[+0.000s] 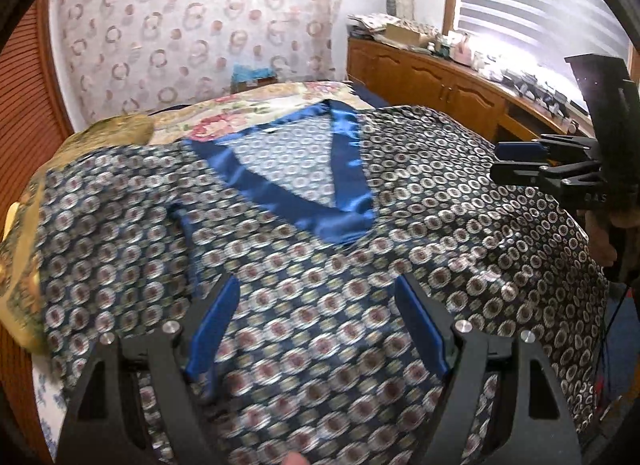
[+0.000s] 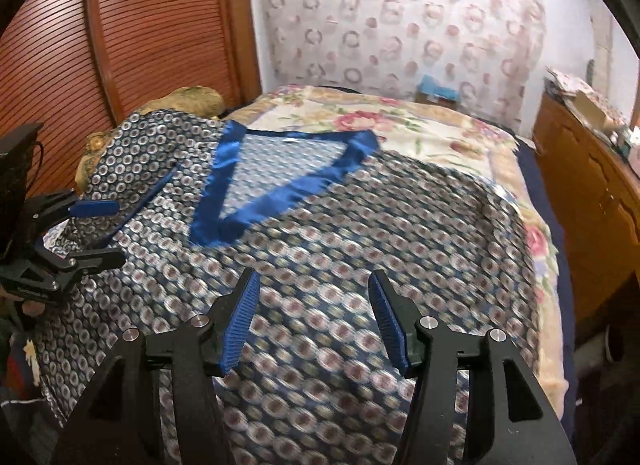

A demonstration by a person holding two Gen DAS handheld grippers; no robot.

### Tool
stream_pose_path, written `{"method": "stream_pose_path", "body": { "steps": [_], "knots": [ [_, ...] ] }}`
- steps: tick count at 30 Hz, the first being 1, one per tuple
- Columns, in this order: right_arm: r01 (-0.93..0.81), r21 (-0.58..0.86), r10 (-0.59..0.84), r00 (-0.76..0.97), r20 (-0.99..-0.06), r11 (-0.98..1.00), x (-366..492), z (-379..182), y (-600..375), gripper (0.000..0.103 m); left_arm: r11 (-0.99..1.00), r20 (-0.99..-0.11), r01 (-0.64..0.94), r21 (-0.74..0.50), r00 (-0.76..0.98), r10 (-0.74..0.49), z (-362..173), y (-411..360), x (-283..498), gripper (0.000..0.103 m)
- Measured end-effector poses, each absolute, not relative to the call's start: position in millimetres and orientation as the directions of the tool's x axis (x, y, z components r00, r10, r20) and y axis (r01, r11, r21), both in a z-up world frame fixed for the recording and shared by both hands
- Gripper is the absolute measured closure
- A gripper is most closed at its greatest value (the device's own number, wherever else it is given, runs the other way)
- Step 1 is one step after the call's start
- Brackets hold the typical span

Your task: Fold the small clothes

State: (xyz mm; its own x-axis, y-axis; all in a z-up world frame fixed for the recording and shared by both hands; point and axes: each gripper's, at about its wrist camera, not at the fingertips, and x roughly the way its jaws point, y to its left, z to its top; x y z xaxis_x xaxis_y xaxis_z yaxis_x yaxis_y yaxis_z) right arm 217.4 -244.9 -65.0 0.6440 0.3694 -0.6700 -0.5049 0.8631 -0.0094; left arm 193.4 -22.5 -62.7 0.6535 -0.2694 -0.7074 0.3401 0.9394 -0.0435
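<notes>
A navy top with a ring pattern (image 1: 320, 265) and a shiny blue V-neck band (image 1: 344, 169) lies spread flat on the bed, front up. It also shows in the right wrist view (image 2: 340, 245), with its neck band (image 2: 256, 201) toward the far side. My left gripper (image 1: 316, 289) is open and empty, just above the lower middle of the top. My right gripper (image 2: 314, 285) is open and empty, above the top's lower right part. Each gripper shows at the edge of the other's view: the right one (image 1: 520, 161), the left one (image 2: 100, 233).
A floral bedspread (image 2: 440, 133) covers the bed beyond the top. A gold cushion (image 2: 192, 101) lies at the bed's left by a slatted wooden door (image 2: 120, 25). A wooden cabinet (image 1: 440, 81) with clutter stands on the right under a window.
</notes>
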Motion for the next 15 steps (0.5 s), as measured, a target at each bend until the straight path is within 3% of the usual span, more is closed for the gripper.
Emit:
{"method": "stream_pose_path", "body": {
  "steps": [15],
  "knots": [
    [-0.29, 0.033, 0.235, 0.695, -0.68, 0.956, 227, -73, -371, 0.045, 0.897, -0.769, 0.443, 0.004, 0.575, -0.28, -81, -92, 210, 0.023]
  ]
}}
